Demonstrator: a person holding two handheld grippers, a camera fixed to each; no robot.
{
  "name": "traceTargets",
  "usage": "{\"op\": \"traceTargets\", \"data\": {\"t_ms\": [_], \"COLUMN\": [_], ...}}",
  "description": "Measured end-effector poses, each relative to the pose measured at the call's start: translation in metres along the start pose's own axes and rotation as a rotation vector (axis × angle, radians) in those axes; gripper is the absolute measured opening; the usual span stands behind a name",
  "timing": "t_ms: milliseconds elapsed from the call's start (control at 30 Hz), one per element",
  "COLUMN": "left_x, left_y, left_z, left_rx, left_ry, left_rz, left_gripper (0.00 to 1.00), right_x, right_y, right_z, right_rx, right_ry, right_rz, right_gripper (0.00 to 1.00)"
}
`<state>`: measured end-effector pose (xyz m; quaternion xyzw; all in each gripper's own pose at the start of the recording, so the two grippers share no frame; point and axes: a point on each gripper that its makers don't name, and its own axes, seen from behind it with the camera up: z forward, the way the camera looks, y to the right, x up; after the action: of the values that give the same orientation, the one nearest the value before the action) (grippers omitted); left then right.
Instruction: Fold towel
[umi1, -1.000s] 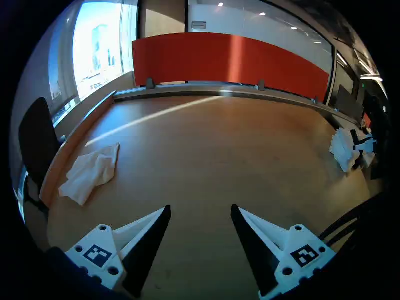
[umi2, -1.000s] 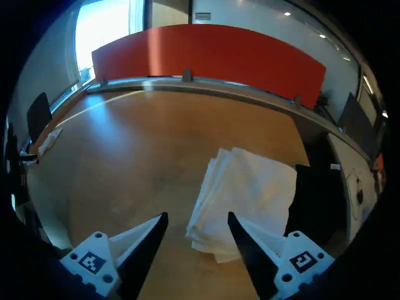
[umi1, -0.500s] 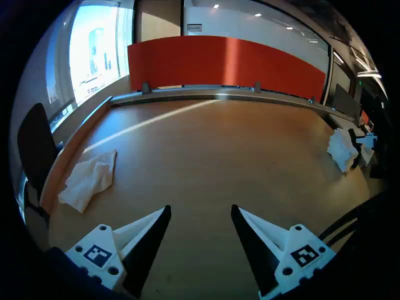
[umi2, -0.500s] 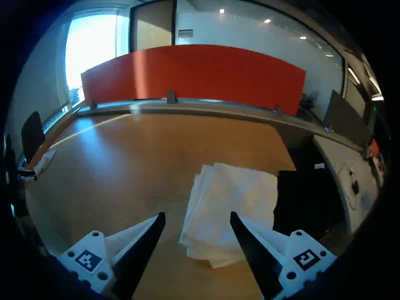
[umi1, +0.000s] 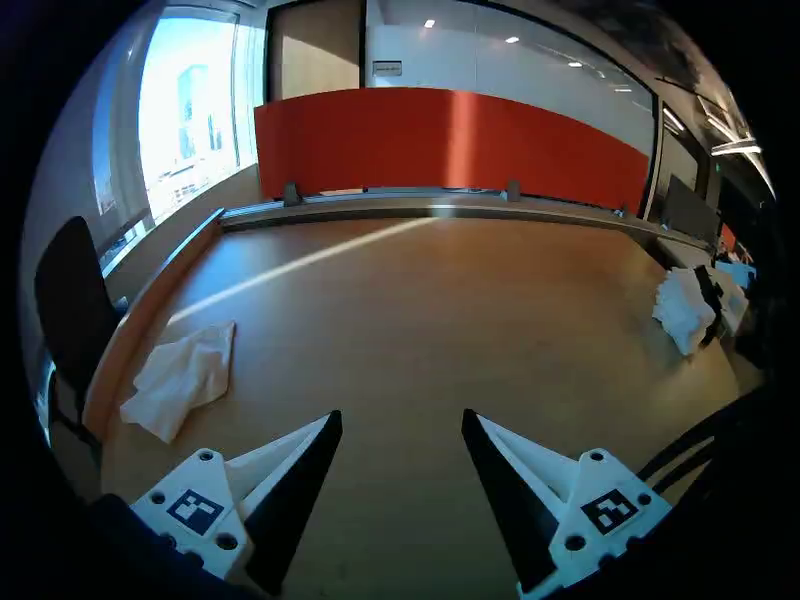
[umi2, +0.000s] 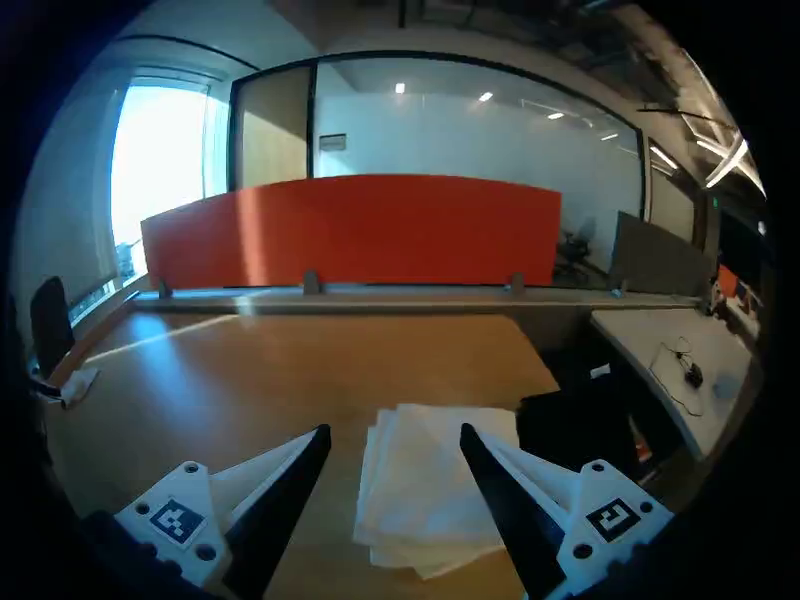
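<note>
The crumpled towel (umi1: 180, 378) lies on the counter (umi1: 430, 300) ahead-left of the left gripper (umi1: 400, 415), the nearer one. The right gripper (umi2: 395, 430) faces the folded towel stack (umi2: 430, 485). Both sets of fingers are spread wide, empty.

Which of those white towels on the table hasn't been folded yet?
The lone towel beside the black chair: it lies crumpled, while the others sit in a neat folded stack.

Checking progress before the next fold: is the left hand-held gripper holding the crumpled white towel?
No, the crumpled white towel lies loose on the wooden table, apart from the open left hand-held gripper.
</note>
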<state>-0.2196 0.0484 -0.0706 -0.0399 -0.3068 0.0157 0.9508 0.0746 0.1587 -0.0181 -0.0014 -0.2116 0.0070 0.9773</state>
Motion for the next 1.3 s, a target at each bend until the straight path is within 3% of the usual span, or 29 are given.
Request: {"op": "traceTargets", "data": {"t_ms": [267,467,867,1067,1300], "left_x": [0.016,0.042,0.132,0.161,0.184], "left_y": [-0.002,-0.009,-0.028,-0.033,-0.033], "left_z": [0.001,0.0,-0.018,-0.025,-0.031], "left_rx": [0.005,0.024,0.079,0.084,0.081], "left_ry": [0.034,0.102,0.339,0.403,0.454], "left_rz": [0.001,0.002,0.052,0.037,0.028], "left_gripper": [0.89,0.89,0.89,0.89,0.89], "right_x": [0.007,0.025,0.067,0.081,0.098], "right_y": [0.003,-0.002,-0.032,-0.048,-0.081], "right_z": [0.0,-0.003,-0.018,-0.02,-0.022], "right_rx": [-0.035,-0.055,-0.042,-0.037,-0.023], "right_ry": [0.051,0.112,0.231,0.263,0.303], "right_rz": [0.022,0.007,-0.053,-0.069,-0.068], "right_gripper": [1.0,1.0,1.0,1.0,1.0]}}
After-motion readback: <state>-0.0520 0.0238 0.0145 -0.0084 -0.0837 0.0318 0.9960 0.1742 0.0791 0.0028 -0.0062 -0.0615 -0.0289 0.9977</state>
